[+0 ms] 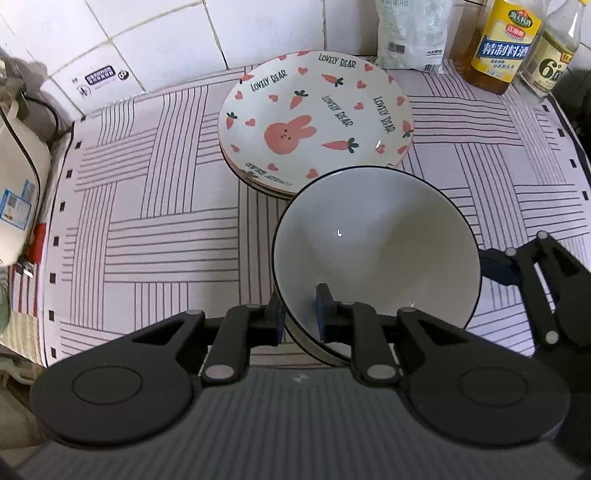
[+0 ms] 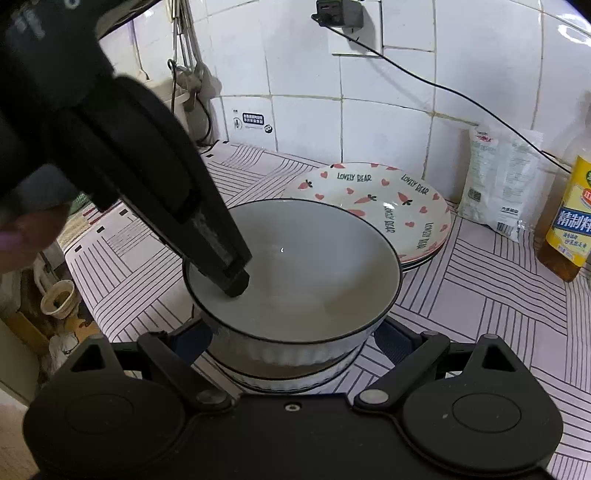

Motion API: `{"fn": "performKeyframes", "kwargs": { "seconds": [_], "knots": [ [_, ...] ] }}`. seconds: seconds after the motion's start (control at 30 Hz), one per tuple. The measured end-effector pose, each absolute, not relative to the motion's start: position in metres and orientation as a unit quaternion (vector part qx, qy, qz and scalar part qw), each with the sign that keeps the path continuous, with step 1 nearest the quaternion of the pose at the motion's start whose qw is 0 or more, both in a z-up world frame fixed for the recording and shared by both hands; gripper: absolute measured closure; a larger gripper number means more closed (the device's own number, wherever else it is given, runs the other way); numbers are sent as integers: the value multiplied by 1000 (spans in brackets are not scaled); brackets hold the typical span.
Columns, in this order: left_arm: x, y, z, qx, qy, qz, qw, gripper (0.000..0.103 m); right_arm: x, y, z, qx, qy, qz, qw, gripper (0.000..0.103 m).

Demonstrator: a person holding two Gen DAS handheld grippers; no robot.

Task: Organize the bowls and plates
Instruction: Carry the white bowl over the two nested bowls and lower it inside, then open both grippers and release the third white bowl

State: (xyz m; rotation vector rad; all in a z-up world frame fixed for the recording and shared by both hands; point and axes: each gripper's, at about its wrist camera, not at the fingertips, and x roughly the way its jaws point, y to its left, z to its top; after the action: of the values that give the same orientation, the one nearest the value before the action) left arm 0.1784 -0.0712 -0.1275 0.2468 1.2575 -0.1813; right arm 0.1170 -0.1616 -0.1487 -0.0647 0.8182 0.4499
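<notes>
A: What's the biggest thing here?

B: The counter, under a white mat with a grey line pattern (image 1: pixel 155 206), set against a white-tiled wall. On it, towards the wall, sits a stack of "Lovely Bear" plates (image 1: pixel 314 114) printed with a pink rabbit, carrots and hearts.

A: And the bowl?

B: A grey bowl with a dark rim (image 1: pixel 376 243) lies just in front of that stack, its far rim overlapping the plates in the left wrist view. From the right wrist view its outside is white and ribbed, and a second ribbed rim shows right beneath it, so it seems to sit in another bowl.

A: The grippers?

B: The left gripper (image 1: pixel 300 317) is almost closed, pinching the bowl's near wall: one finger inside, one outside. The right gripper (image 2: pixel 291 343) stands wide, a finger at each side of the bowl; whether the pads press on it I cannot tell.

A: Anything smaller?

B: By the wall, a white packet (image 1: pixel 413 33), a yellow-labelled cooking wine bottle (image 1: pixel 506 44) and a clear bottle (image 1: pixel 550 55).
</notes>
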Motion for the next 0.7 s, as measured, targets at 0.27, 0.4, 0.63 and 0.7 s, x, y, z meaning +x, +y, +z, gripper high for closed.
{"fn": "performKeyframes", "kwargs": {
  "seconds": [0.27, 0.4, 0.63, 0.7],
  "knots": [
    [183, -74, -128, 136, 589, -74, 793, 88, 119, -158, -147, -36, 398, 211, 892, 4],
    [182, -72, -132, 138, 588, -70, 794, 88, 118, -154, -146, -40, 403, 210, 890, 1],
    [185, -63, -138, 106, 590, -67, 797, 88, 117, -149, -144, -53, 407, 205, 889, 0],
    [184, -61, -138, 99, 588, -67, 800, 88, 116, -147, -145, -59, 407, 203, 889, 0]
  ]
}}
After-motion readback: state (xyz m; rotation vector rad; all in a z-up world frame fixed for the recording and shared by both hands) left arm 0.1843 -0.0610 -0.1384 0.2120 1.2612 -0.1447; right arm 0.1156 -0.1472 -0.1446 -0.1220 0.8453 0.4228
